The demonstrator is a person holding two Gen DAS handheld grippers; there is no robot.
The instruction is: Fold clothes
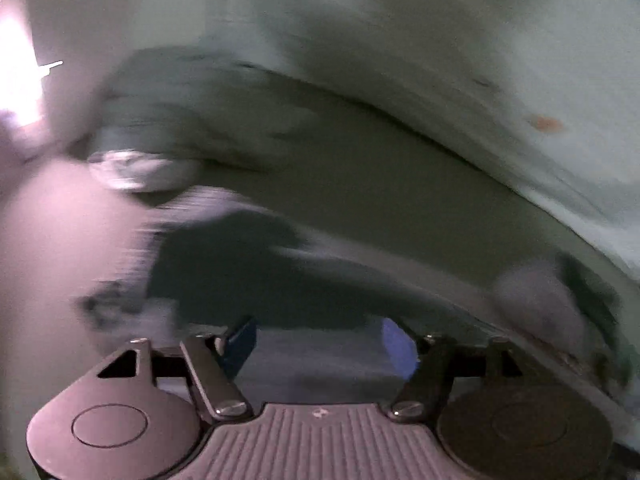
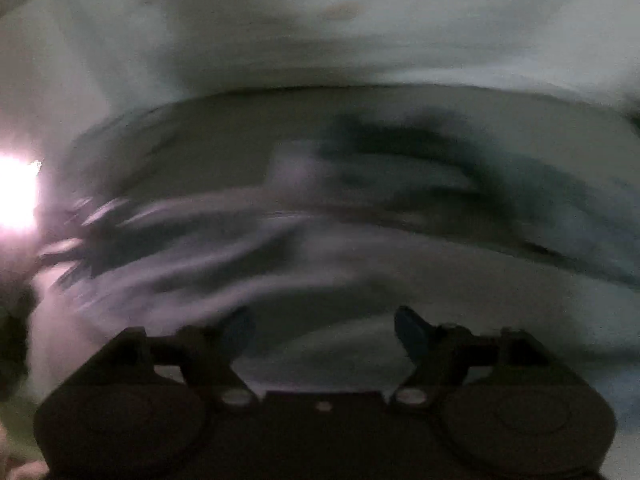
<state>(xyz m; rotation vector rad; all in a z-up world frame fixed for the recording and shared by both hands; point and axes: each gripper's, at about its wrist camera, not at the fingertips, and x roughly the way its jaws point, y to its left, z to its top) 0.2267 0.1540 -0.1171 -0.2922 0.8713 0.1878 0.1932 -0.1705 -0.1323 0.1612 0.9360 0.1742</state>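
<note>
Both views are dim and smeared by motion. In the left wrist view my left gripper (image 1: 318,344) is open, its blue-padded fingers (image 1: 240,344) spread wide, with greyish cloth (image 1: 320,364) lying between and under them. A dark garment patch (image 1: 240,276) lies just ahead. In the right wrist view my right gripper (image 2: 324,332) is open too, over pale wrinkled cloth (image 2: 208,264). A dark blurred garment (image 2: 420,160) lies farther ahead. Neither gripper holds anything that I can make out.
A flat olive-grey surface (image 1: 380,184) carries the clothes, and a pale wall (image 1: 400,40) rises behind it. A crumpled light bundle (image 1: 140,172) sits at the left. A bright light glares at the left edge (image 2: 16,196).
</note>
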